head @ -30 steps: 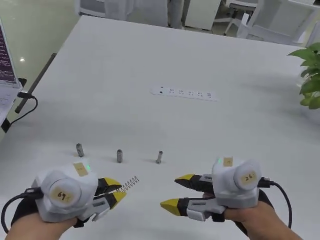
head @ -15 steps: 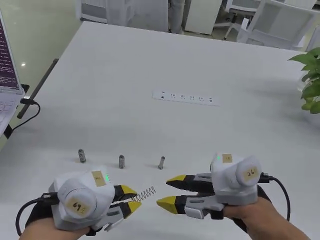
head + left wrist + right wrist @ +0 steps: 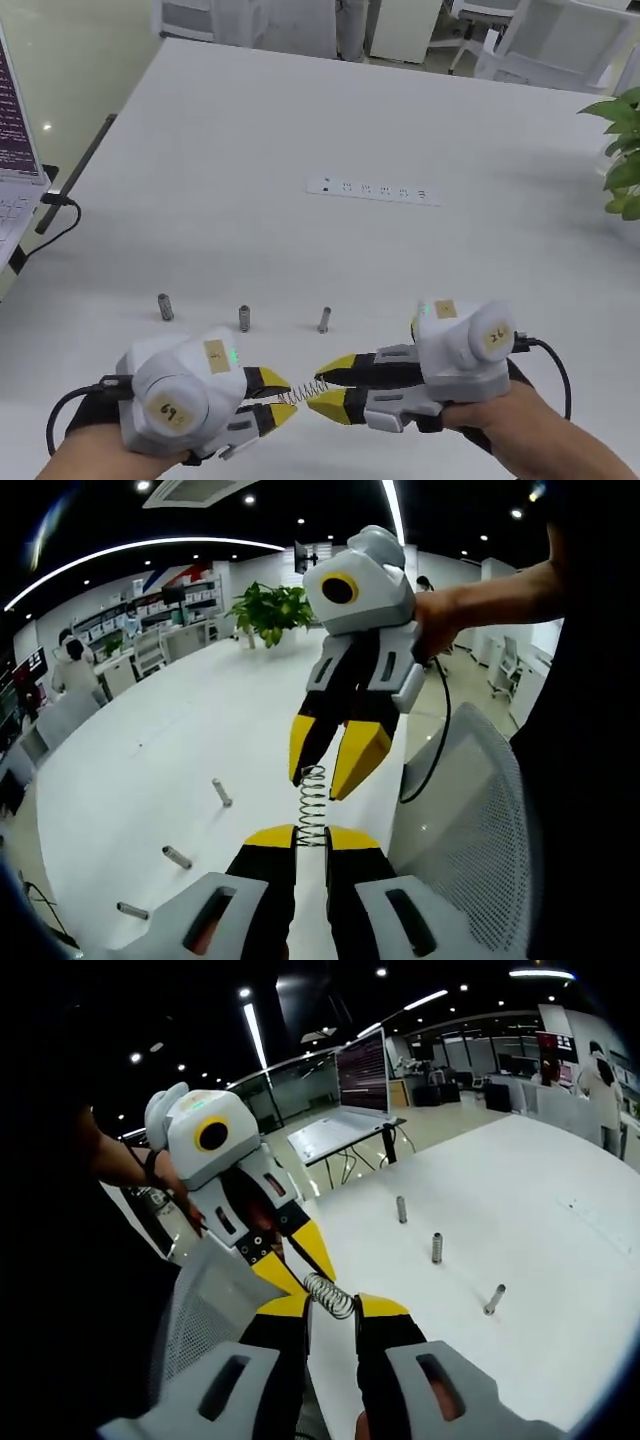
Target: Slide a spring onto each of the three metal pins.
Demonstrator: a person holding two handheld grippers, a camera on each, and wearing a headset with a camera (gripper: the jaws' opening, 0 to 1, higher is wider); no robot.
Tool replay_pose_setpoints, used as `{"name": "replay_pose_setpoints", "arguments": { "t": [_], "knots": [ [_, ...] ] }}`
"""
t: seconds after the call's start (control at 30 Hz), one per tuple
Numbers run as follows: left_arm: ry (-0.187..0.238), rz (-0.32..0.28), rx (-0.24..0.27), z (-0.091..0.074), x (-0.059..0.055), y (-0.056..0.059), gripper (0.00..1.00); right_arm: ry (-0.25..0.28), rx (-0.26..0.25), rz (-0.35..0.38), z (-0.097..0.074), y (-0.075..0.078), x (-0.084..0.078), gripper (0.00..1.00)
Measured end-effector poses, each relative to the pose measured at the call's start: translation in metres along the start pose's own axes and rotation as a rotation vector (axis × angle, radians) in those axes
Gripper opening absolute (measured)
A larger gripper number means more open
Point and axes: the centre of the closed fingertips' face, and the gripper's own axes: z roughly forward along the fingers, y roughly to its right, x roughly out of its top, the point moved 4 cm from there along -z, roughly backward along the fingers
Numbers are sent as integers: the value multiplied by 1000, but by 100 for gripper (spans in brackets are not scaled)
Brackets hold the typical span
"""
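Three short metal pins stand in a row on the white table: left pin [image 3: 165, 307], middle pin [image 3: 244, 318] and right pin [image 3: 324, 320]. The left and middle pins look thicker and darker; the right one is slimmer and leans. My left gripper [image 3: 283, 397] is shut on one end of a small coil spring [image 3: 303, 391], which points toward my right gripper [image 3: 322, 389]. In the left gripper view the spring [image 3: 313, 800] rises from my shut jaws toward the right gripper [image 3: 322, 783]. The right gripper [image 3: 333, 1307] is open, its jaws astride the spring's [image 3: 328, 1295] free end.
A white power strip [image 3: 372, 190] lies mid-table beyond the pins. A laptop [image 3: 10, 150] and a black cable [image 3: 60, 215] sit off the table's left edge. A green plant [image 3: 625, 150] stands at the right. Both grippers hover near the table's front edge.
My left gripper has carried the spring to the right and my right gripper has moved left. The spring's free end now lies between the right gripper's open jaws.
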Motion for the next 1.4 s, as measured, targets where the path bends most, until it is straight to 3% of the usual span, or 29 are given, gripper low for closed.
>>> {"name": "replay_pose_setpoints", "arguments": {
  "t": [0.27,0.47,0.63,0.8,0.97,1.2,1.4],
  "knots": [
    [-27,42,-11,5,0,0,2,-20,8,-43,-1,-4,6,10],
    [-22,44,-15,10,2,1,2,-43,13,-89,-1,-9,12,9],
    [-14,35,-19,14,2,4,2,-105,21,-153,1,-12,13,10],
    [-10,38,-20,14,3,6,2,-208,34,-231,1,-12,3,14],
    [-8,49,-25,13,3,7,2,-264,52,-285,4,-14,-3,16],
    [-5,62,-35,14,5,11,2,-288,70,-325,7,-15,-1,18],
    [-14,86,-34,15,5,13,2,-316,81,-366,7,-13,-1,14]
  ]
}}
